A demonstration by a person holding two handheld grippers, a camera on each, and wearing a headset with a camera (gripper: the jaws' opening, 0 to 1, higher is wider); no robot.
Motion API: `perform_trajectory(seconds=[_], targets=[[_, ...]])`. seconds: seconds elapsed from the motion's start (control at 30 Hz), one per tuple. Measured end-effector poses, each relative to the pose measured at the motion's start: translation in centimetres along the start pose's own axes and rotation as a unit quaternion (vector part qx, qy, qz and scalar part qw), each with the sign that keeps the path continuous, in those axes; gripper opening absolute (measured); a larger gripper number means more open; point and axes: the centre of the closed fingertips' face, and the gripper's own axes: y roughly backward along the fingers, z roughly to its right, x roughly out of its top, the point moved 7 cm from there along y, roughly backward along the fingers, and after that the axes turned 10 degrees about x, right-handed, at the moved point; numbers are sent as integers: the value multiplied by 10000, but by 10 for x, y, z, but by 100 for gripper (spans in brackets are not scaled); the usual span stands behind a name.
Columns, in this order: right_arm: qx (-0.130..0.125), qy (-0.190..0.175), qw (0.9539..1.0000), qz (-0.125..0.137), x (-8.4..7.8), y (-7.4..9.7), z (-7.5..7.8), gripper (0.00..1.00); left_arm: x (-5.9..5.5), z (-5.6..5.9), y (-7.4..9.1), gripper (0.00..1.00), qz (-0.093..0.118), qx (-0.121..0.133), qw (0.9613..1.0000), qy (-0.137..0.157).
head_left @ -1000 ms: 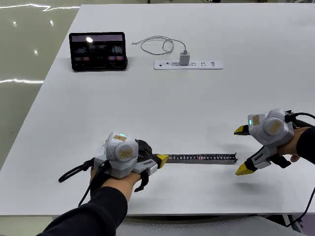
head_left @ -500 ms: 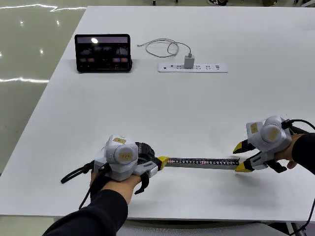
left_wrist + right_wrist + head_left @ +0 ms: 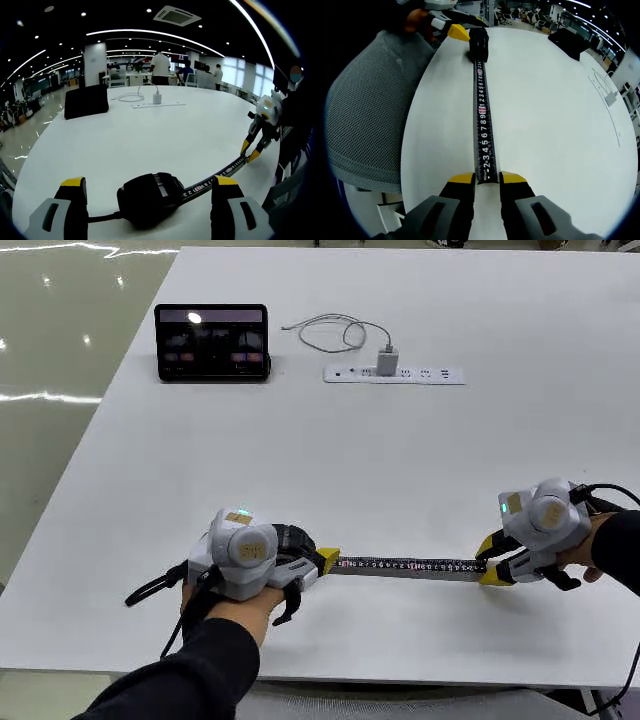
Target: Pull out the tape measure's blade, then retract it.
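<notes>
Tablet, power strip, white cable

You're in an open-plan office | beyond your bench: desks, standing people | above it: strip lights, ceiling vent | beside it: glossy floor

Broad bare stretch of white table through the middle, open from the left edge to the right. Barred along the near side by the tape blade — flat on the surface, running left to right from the black case at the left gripper to the right gripper. Narrow strip of table nearer than the blade. At the far side, a standing tablet on the left, then looped cable, charger and power strip — open surface beyond to the right edge.
</notes>
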Motion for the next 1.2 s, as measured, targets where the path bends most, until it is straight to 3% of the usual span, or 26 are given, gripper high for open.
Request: perform_trajectory(seconds=[0.37,0.67,0.93,1.2], targets=[[63,53,9999,-59,-2,-2,0,11,-1,-2,0,100,-19,57,10000,67],[119,147,9994,-284,-1,-3,3,11,-5,-2,-3,100,-88,81,9997,210],[53,84,9992,-388,0,-4,3,11,-11,-4,-7,86,-209,145,9988,421],[44,-144,9991,-386,-3,-4,6,10,-20,1,-20,83,-285,163,9987,395]])
